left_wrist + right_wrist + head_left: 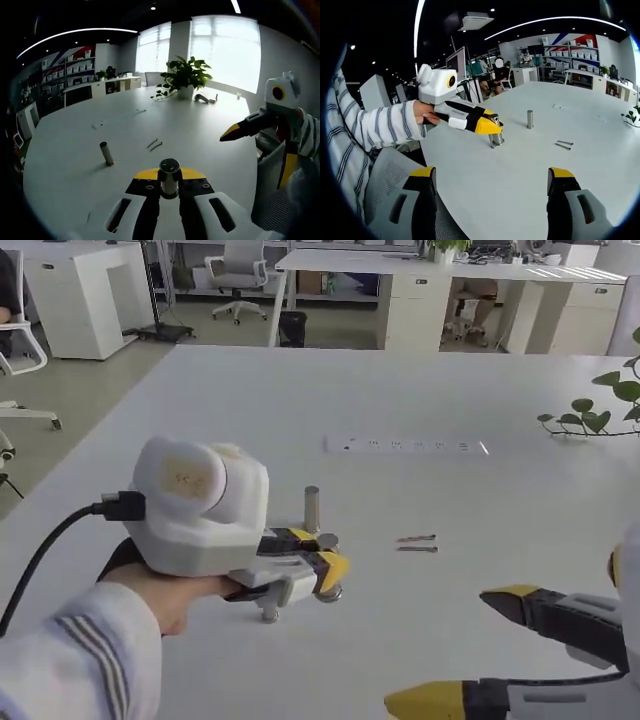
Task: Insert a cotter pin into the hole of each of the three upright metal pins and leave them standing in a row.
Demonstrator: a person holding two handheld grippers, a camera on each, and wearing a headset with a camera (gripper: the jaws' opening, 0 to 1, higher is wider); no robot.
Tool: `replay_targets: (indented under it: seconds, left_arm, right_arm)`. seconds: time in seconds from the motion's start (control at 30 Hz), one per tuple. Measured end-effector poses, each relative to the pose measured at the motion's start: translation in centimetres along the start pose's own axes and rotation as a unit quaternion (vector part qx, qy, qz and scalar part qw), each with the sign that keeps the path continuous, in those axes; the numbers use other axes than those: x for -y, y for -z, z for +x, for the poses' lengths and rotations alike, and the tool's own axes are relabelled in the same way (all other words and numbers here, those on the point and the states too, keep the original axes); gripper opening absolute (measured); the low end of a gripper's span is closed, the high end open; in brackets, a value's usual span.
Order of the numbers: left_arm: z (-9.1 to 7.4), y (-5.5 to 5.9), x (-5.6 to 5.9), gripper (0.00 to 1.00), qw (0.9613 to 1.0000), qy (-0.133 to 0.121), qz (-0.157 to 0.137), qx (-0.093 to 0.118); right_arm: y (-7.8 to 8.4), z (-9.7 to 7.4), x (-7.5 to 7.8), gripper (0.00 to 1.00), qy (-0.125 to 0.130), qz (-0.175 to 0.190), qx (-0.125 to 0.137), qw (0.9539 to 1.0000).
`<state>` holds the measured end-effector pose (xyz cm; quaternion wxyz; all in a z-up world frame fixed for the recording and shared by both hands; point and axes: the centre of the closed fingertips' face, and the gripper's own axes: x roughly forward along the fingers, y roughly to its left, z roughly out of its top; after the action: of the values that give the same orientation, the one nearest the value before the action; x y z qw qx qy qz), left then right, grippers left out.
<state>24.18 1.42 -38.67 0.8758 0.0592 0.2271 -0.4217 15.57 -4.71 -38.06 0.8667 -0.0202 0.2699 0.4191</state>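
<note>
My left gripper [328,566] is shut on a short upright metal pin [169,179], whose wide base [496,141] sits at or just above the white table [420,400]. A second metal pin [312,508] stands free just behind it, apart from the jaws. Two thin cotter pins [417,543] lie side by side on the table to the right of the pins. My right gripper [445,650] hangs open near the front right, holding nothing, with its yellow-tipped fingers [559,176] wide apart and pointing toward the left gripper [489,127].
A flush power strip [405,445] is set into the table behind the pins. Plant leaves [600,415] reach in at the right edge. A black cable [50,540] trails from the left gripper. Office chairs and desks stand beyond the far edge.
</note>
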Motion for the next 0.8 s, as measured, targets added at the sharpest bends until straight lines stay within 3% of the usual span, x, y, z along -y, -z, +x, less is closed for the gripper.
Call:
replay_targets:
  seconds: [0.8]
  left_arm:
    - [1.5, 3.2, 2.7, 0.09, 0.9995, 0.021, -0.006, -0.022]
  right_arm:
    - [0.9, 0.0, 0.2, 0.91, 0.006, 0.008, -0.014, 0.9999]
